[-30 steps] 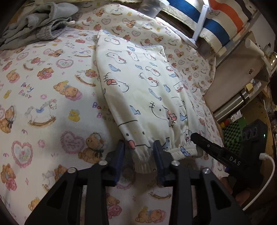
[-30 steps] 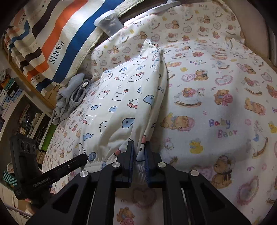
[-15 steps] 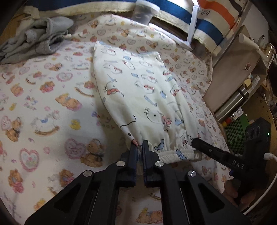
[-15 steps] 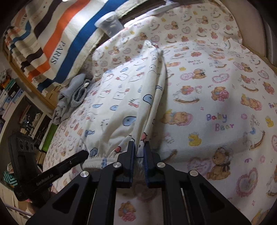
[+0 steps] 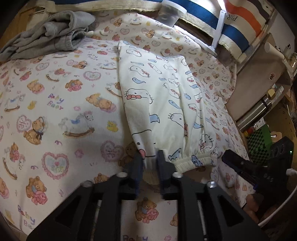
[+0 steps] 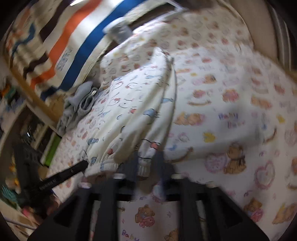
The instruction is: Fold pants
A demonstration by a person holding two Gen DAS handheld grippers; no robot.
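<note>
The cream pants with cat faces and blue fish lie lengthwise on the teddy-bear sheet, waist far, elastic cuffs near me. My left gripper straddles the left cuff; its jaws are opening and the cloth lies loosely between them. At the right edge of this view is the other gripper's finger. In the blurred right wrist view my right gripper stands over the right cuff of the pants, jaws opening wide with the cuff between. The left gripper's finger shows beside the other cuff.
A heap of grey clothes lies at the far left of the bed. A striped cloth, a clear plastic tub and a white stand line the back. Past the bed's right edge are a steel flask and shelves.
Half a second ago both grippers were shut on the cuffs; now both pairs of jaws have parted. The pants lie flatter and more stretched out. The right wrist view has turned blurry.
</note>
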